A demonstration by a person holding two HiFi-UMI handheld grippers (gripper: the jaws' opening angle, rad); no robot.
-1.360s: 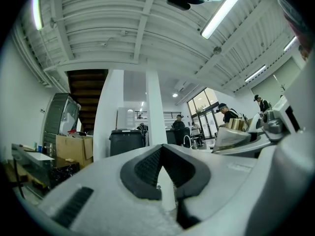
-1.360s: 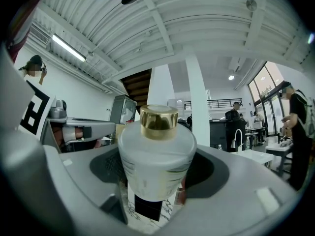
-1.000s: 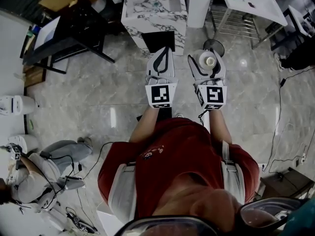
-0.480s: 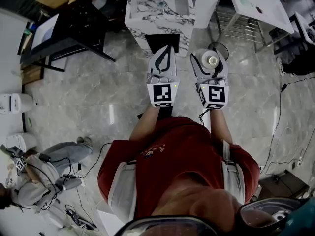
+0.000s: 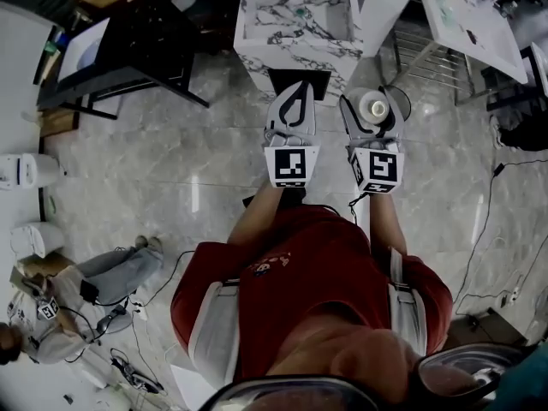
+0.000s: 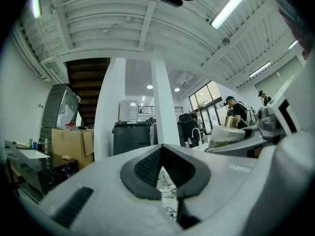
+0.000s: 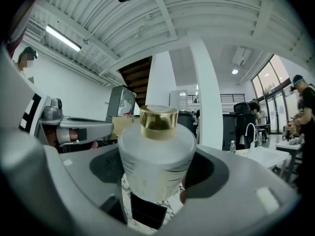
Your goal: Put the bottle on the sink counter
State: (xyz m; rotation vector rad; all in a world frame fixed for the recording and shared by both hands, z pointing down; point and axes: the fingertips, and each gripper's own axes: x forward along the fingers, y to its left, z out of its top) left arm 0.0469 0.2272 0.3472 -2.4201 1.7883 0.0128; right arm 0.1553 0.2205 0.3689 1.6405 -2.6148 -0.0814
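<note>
Right gripper view puts the bottle (image 7: 156, 156) dead centre: a squat, frosted white body with a gold cap (image 7: 158, 119), upright, with a dark label low on its front. The right gripper (image 5: 373, 110) holds it, jaws spread wide around the broad body just under the shoulder, pads pressing at three and nine o'clock of it.

We judge it to be glass or thick plastic: stiff, smooth-skinned, likely weighty for its size, and apt to crack if it drops onto the stone floor (image 5: 171, 161). The body is the right place to hold it. The cap is narrow and glossy and could slip or turn, and a grip higher up would let the base swing. We would set it down gently and flat on its base.

At nine o'clock of the bottle, the left gripper (image 5: 296, 88) has its jaws drawn together with nothing between them.

From the head view, the marble tabletop (image 5: 265, 24) with its sink lies at twelve o'clock, near but not yet under the bottle. A black desk (image 5: 128, 50) stands at ten o'clock, a white table (image 5: 471, 15) at two, and a seated person (image 5: 77, 306) at seven.
</note>
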